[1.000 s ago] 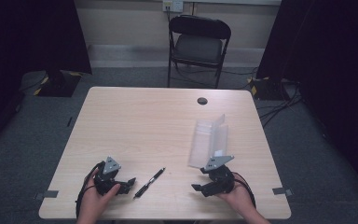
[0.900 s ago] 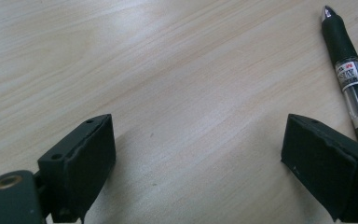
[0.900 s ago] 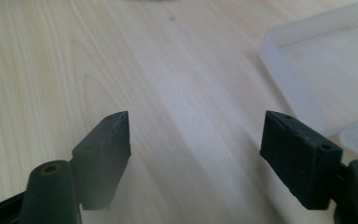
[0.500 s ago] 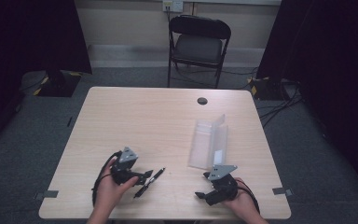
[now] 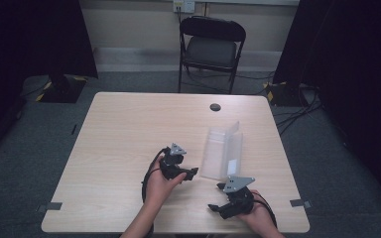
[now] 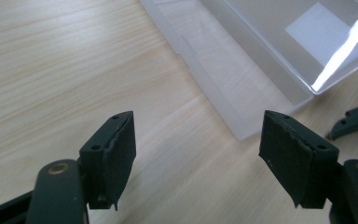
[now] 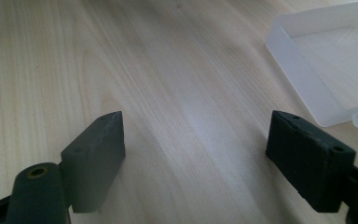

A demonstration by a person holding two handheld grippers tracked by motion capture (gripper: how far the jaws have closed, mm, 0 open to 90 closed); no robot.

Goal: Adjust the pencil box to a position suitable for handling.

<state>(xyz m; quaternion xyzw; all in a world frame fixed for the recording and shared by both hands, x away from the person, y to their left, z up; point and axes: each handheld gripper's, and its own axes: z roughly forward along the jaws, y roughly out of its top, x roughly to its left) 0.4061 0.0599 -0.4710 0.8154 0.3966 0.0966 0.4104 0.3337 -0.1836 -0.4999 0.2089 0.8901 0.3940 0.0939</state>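
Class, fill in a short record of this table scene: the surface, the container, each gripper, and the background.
Surface: light wooden table
Container: clear plastic box, lid open, on the table's right half
Left gripper: open, jaws have just been closing, nothing between them, pointing toward the box
Right gripper: open, jaws have just been opening, nothing between them, near the table's front edge
Background: black folding chair beyond the table's far edge

Clear translucent plastic box (image 5: 222, 152), rectangular, lid open and propped upright along its right side, empty, white label inside lid; sits on table's right half.
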